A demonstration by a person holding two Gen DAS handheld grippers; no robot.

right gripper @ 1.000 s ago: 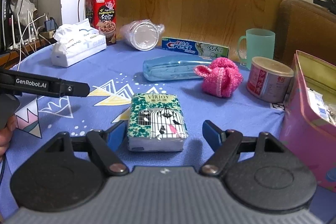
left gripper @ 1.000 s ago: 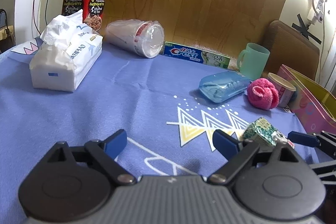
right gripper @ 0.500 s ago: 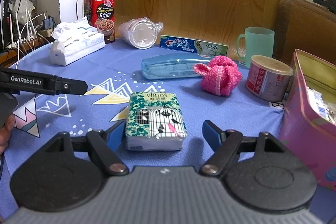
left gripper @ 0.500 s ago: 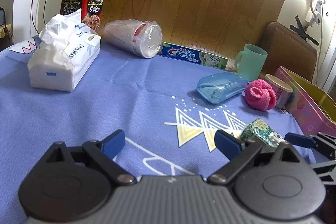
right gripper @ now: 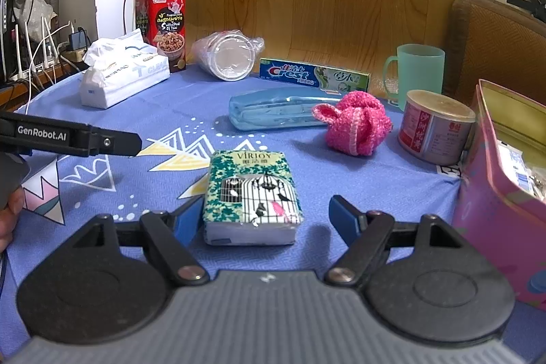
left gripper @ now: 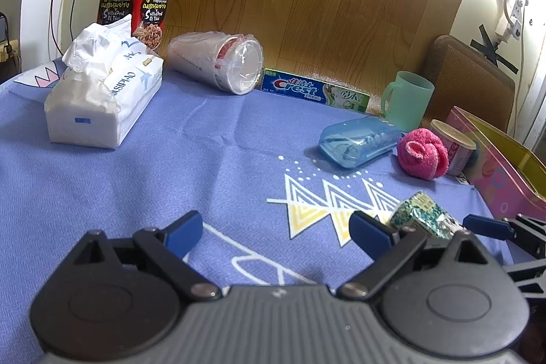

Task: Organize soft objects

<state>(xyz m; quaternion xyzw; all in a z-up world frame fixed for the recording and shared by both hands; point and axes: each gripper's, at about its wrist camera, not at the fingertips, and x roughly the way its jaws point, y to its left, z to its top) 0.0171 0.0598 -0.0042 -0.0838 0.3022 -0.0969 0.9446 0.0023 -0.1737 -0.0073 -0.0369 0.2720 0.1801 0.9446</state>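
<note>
A small green tissue pack (right gripper: pixel 252 193) with a birdcage print lies flat on the blue tablecloth (right gripper: pixel 170 104). My right gripper (right gripper: pixel 266 220) is open around it, its left finger close beside the pack and its right finger well apart. The same pack (left gripper: pixel 423 215) shows at the right of the left wrist view. My left gripper (left gripper: pixel 276 232) is open over bare cloth with nothing between its fingers. A pink knitted ball (right gripper: pixel 355 125) sits beyond the pack. A large white tissue pack (left gripper: pixel 102 98) lies at the far left.
An open pink tin box (right gripper: pixel 501 193) stands at the right edge, a round can (right gripper: pixel 433 128) beside it. Along the back are a red snack tin (left gripper: pixel 136 5), wrapped plastic cups (left gripper: pixel 221 63), a toothpaste box (left gripper: pixel 314 89), a green mug (left gripper: pixel 406 99) and a blue case (left gripper: pixel 358 140).
My left gripper's fingers have spread slightly wider. Neither hand nor any object on the cloth has moved.
</note>
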